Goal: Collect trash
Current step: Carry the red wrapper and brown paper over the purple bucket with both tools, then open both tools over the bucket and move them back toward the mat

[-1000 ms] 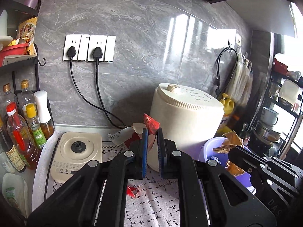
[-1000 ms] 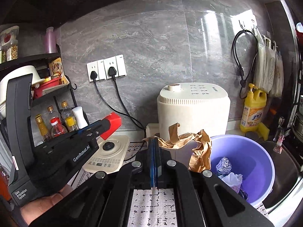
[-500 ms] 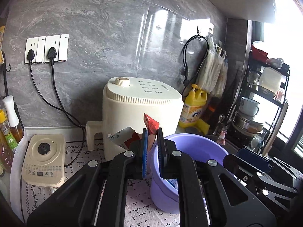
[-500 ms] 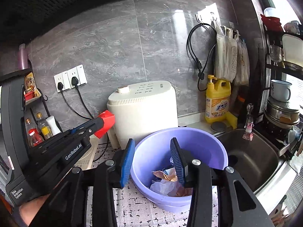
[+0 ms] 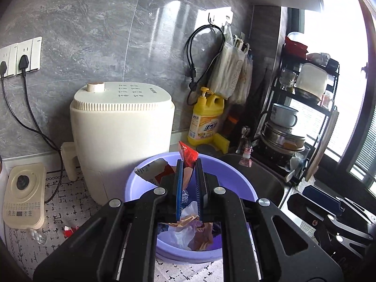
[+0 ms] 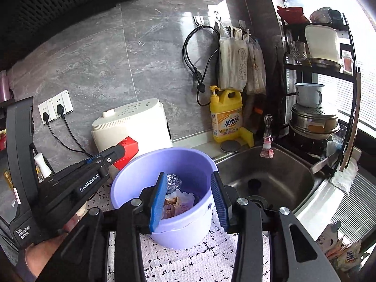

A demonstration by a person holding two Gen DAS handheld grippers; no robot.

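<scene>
Wrapper (image 5: 186, 156), red and standing tall, sits clamped between the left gripper (image 5: 188, 164) jaws right above the purple bucket (image 5: 235, 185), seemingly inside its rim, so the drop is straight down, while the right gripper (image 6: 188, 199) hangs spread and empty over the same bucket.

I count two grippers: my left gripper (image 5: 188, 183) and my right gripper (image 6: 189, 199). One purple basin (image 6: 188, 157) stands on the worktop (image 6: 199, 258). In it I make out one foil ball (image 6: 174, 182); the crumpled scraps beside it are too tangled to number. I see one red wrapper (image 5: 187, 156) in my left gripper. One white appliance (image 5: 122, 131), one yellow detergent bottle (image 6: 226, 115), one sink (image 6: 270, 178). Two plugs (image 6: 52, 114) sit in the wall sockets. One small cooker (image 5: 23, 192) and two scraps (image 5: 51, 232) on the worktop.
</scene>
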